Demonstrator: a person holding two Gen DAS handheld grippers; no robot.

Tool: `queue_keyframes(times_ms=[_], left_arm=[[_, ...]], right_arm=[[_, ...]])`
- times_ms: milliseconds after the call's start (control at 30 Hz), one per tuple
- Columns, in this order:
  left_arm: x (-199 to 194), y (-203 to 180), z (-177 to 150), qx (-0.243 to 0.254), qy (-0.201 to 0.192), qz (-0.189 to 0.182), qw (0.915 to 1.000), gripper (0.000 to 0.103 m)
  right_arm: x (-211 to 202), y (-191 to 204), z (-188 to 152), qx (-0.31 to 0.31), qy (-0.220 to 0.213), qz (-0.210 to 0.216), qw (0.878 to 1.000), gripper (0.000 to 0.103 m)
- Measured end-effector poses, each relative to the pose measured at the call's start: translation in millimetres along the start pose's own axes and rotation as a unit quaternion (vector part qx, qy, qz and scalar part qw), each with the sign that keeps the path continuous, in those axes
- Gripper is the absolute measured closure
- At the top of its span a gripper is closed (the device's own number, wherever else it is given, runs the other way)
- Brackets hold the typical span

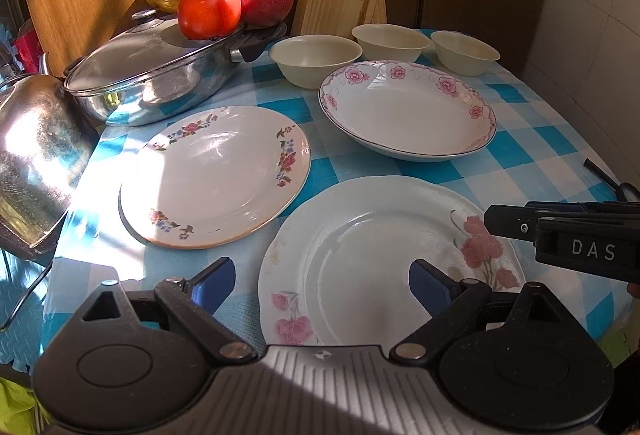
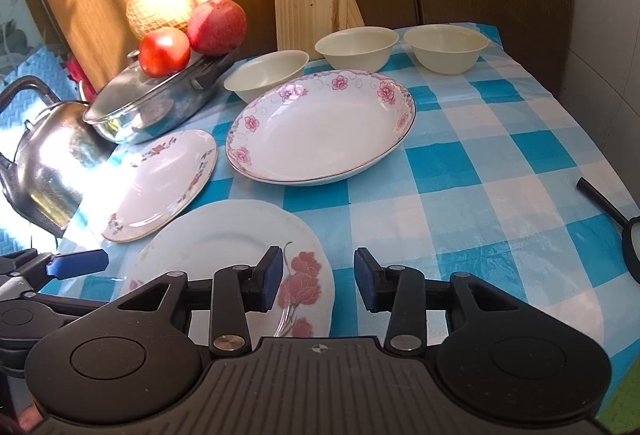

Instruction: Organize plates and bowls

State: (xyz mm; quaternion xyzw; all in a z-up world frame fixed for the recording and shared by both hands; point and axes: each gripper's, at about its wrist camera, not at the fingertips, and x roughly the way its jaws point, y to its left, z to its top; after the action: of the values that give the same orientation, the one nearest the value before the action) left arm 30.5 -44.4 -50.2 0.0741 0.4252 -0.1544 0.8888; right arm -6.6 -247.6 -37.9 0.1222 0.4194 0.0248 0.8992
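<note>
Hard sunlight from the left glares off the kettle (image 2: 48,159), shadows dapple, fisheye edges bend darkly.

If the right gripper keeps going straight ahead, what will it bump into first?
Probably nothing soon. The right gripper is open and points over bare checked tablecloth, just right of the near plate. Farther on, the deep pink-flowered dish lies roughly in line, though depth is hard to judge.

- Nearest, a white scalloped plate (image 1: 372,263) with pink flowers lies flat on the checked cloth;
- just left and farther, a flat plate (image 1: 216,175) with small flower sprays, sunlit;
- far right of it, a deep plate (image 1: 408,111) with a pink-blossom rim;
- beyond, three plain cream bowls (image 1: 314,59) (image 1: 390,41) (image 1: 464,51) stand upright in a row, apart.
</note>
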Motion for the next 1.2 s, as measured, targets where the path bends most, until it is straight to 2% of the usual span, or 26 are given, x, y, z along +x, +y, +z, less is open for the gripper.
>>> queue_keyframes(times_ms=[167,367,433,567,700,900,1033,1200], left_arm=[[-7.3,20.0,9.7,-0.025,-0.018,0.02,0.9993,0.013],[-3.4,58.4,28.3,-0.051,-0.023,0.063,0.9964,0.012],[3.9,74.3,35.7,-0.066,-0.017,0.076,0.9948,0.012],[22.3,101.3,43.8,-0.101,0.006,0.069,0.9924,0.012],[37.8,108.4,45.9,-0.096,0.013,0.099,0.9903,0.012],[57.8,124.0,47.2,-0.119,0.029,0.088,0.9885,0.013],[67.3,121.1,49.9,-0.099,0.032,0.091,0.9904,0.013],[79.1,120.5,50.4,-0.094,0.042,0.075,0.9919,0.014]], right_arm=[[4.8,24.5,17.8,-0.025,-0.01,0.031,0.999,0.053],[29.3,50.6,40.4,-0.026,0.008,0.074,0.997,0.052],[39.7,56.6,46.0,-0.019,0.013,0.084,0.996,0.052],[64.0,66.2,55.5,-0.003,0.03,0.098,0.995,0.052],[82.5,77.5,59.0,-0.01,0.042,0.1,0.994,0.052],[100.5,89.0,60.5,-0.024,0.056,0.105,0.993,0.054],[109.5,92.0,61.2,-0.032,0.061,0.095,0.993,0.056],[112.3,93.6,63.5,-0.042,0.059,0.089,0.993,0.057]])
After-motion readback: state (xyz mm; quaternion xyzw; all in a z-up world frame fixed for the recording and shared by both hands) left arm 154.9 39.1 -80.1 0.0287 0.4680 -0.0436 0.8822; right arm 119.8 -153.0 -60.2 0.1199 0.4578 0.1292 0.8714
